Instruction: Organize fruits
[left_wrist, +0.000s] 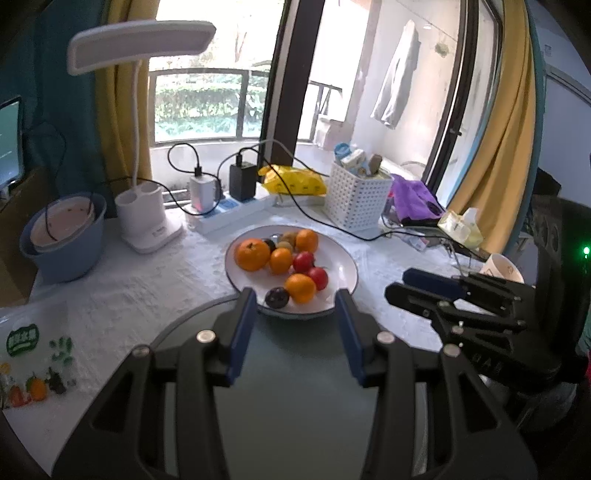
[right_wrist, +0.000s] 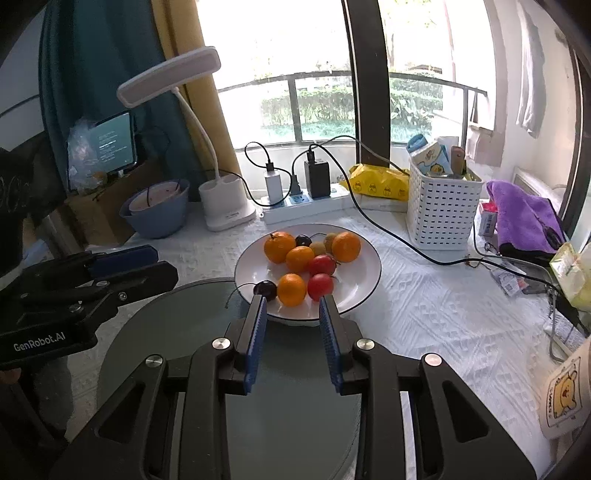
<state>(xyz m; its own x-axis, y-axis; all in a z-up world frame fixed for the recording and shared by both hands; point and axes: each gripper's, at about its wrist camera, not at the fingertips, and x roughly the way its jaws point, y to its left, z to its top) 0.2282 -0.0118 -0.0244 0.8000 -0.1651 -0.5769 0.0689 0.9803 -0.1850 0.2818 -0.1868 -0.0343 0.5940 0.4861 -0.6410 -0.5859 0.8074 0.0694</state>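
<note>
A white plate (left_wrist: 341, 262) (right_wrist: 364, 273) holds several oranges (left_wrist: 253, 254) (right_wrist: 291, 290), red fruits (left_wrist: 317, 277) (right_wrist: 320, 286), dark plums (left_wrist: 277, 297) (right_wrist: 266, 289) and kiwis (left_wrist: 286, 240) (right_wrist: 318, 248). A dark green round plate (left_wrist: 295, 406) (right_wrist: 288, 398) lies empty in front of it. My left gripper (left_wrist: 295, 299) (right_wrist: 159, 262) is open and empty above the green plate, just short of the white plate. My right gripper (right_wrist: 293, 301) (left_wrist: 397, 284) is open and empty, its fingertips (right_wrist: 260, 301) at the white plate's near rim.
A white desk lamp (right_wrist: 227, 206), a power strip with chargers (right_wrist: 303, 201), a white basket (right_wrist: 441, 214), a blue bowl (left_wrist: 62, 243), a purple cloth (right_wrist: 524, 214), a yellow bag (right_wrist: 380, 182) and cables stand behind. A printed bag (left_wrist: 33, 365) lies at the left.
</note>
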